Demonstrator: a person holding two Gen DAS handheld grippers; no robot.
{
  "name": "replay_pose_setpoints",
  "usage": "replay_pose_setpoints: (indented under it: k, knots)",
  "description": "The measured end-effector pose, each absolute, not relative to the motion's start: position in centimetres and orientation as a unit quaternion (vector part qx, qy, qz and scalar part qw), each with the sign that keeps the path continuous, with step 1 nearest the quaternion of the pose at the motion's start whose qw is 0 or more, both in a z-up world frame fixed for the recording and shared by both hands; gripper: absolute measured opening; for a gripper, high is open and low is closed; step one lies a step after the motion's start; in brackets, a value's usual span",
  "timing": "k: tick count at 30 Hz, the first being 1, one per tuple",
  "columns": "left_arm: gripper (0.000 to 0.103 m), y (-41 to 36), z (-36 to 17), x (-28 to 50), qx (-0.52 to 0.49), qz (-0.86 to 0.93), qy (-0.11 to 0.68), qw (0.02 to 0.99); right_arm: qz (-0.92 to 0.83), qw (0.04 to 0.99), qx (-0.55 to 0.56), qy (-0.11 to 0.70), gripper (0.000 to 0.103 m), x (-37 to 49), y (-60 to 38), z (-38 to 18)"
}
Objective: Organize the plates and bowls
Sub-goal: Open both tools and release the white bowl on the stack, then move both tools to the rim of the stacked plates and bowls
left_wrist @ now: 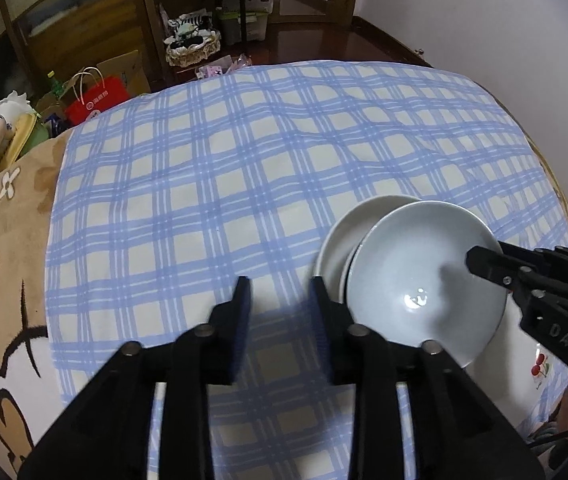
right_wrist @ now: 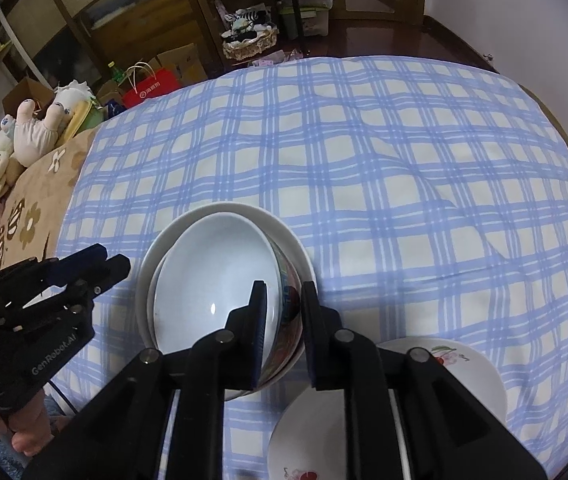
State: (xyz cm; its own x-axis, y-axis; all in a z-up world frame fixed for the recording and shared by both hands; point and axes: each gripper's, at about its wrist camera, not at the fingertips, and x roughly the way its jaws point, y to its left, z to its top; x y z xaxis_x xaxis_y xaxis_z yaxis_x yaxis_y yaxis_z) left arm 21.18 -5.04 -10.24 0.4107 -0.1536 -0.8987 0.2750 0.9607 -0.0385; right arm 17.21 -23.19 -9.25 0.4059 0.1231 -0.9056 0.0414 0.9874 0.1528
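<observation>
Straddled the near rim of the pale bowl (right_wrist: 220,280), nested in a white bowl (right_wrist: 284,228) on the checked bed cover (right_wrist: 404,184), with right claw (right_wrist: 282,292) slackly parted, left claw (left_wrist: 280,292) open, empty; risked tipping bowl if snagged.

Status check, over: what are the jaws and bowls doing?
Left gripper open, empty, over cloth. Right gripper straddles rim of top bowl, jaws loose. Bowl nested in dish. Nothing blocking.

You see a blue checked cloth (left_wrist: 244,168) on the bed. Beside it stand a red paper bag (left_wrist: 96,98) and, it seems, a plush toy (right_wrist: 40,128).
</observation>
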Motion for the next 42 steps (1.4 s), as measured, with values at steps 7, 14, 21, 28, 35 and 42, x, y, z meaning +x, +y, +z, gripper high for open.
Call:
replay_pose_setpoints:
  k: [7, 14, 21, 28, 35, 42]
  knots:
    - [0.075, -4.0, -10.0, 22.0, 0.055, -0.107, 0.525, 0.842, 0.008, 0.847, 0.089, 0.524, 0.058, 17.1, -25.4, -7.6]
    - [0.085, -2.9, -10.2, 22.7, 0.076, -0.072, 0.522, 0.846, -0.039, 0.859, 0.087, 0.503, 0.098, 17.0, -28.2, -6.8]
    - [0.088, -3.1, -10.7, 23.1, 0.088, -0.075, 0.534, 0.837, -0.065, 0.861, 0.096, 0.496, 0.103, 16.9, -29.9, -7.0]
    - [0.088, -3.2, -11.2, 23.4, 0.087, -0.085, 0.547, 0.828, -0.081, 0.839, 0.054, 0.535, 0.103, 17.3, -29.8, -9.0]
    - [0.088, -3.5, -11.8, 23.5, 0.088, -0.089, 0.559, 0.820, -0.068, 0.808, 0.094, 0.578, 0.103, 17.4, -30.4, -11.0]
    - [0.088, -3.9, -12.1, 23.5, 0.096, -0.083, 0.561, 0.818, -0.062, 0.799, 0.088, 0.592, 0.103, 17.5, -29.8, -11.9]
